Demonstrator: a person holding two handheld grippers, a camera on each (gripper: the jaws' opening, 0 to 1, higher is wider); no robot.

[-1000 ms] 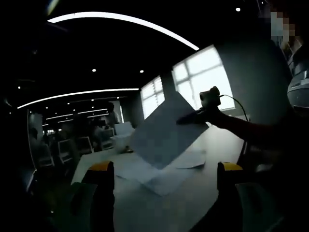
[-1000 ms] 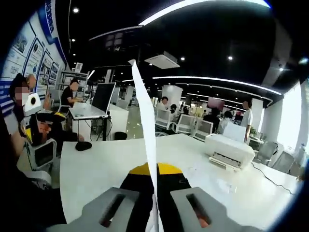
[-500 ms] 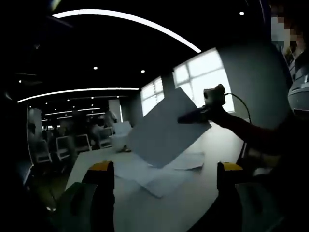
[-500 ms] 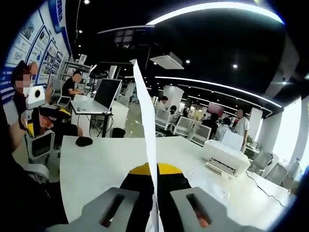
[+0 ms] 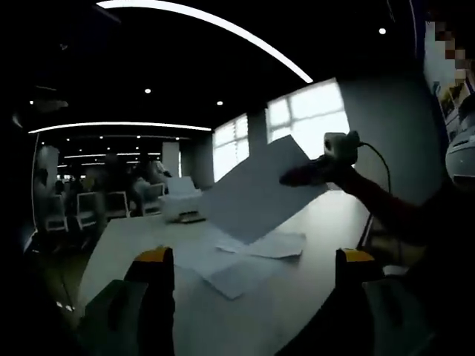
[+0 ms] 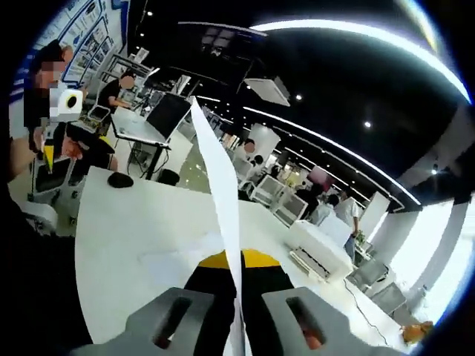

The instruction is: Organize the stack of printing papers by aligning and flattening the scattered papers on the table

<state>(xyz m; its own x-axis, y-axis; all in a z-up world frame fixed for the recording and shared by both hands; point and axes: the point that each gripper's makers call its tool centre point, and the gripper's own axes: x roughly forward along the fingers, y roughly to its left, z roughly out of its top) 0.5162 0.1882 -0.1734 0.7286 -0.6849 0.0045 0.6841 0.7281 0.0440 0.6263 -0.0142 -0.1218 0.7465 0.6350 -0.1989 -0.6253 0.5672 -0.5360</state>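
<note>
In the right gripper view, our right gripper [image 6: 239, 326] has its jaws closed on a sheet [image 6: 220, 193], which we see edge-on: it rises from between the jaws as a thin white strip up the middle of the view, leaning a little to the left at its top. Ahead of the jaws lies the table [image 6: 133, 230], and on it, just left of the held sheet, a few loose papers [image 6: 182, 256] lie flat. Beyond the sheet to the right a printer [image 6: 319, 252] sits on the table, well apart from the jaws. Far left, a mouse [image 6: 120, 179] rests near the table's edge.

In the left gripper view, our left gripper [image 5: 249, 293] stands wide open with nothing between its jaws; the two yellow-tipped jaws rise at either side of the bottom. Ahead of them, between the jaws and the far end of the table [image 5: 297, 311], the scattered papers [image 5: 230, 263] lie overlapping and askew. Above them the sheet [image 5: 260, 196] hangs tilted in the air, clear of the table, pinched at its right corner by the right gripper [image 5: 308, 174], which enters from the right on an outstretched arm [image 5: 386, 208]. The printer [image 5: 182, 204] sits beyond the papers.
</note>
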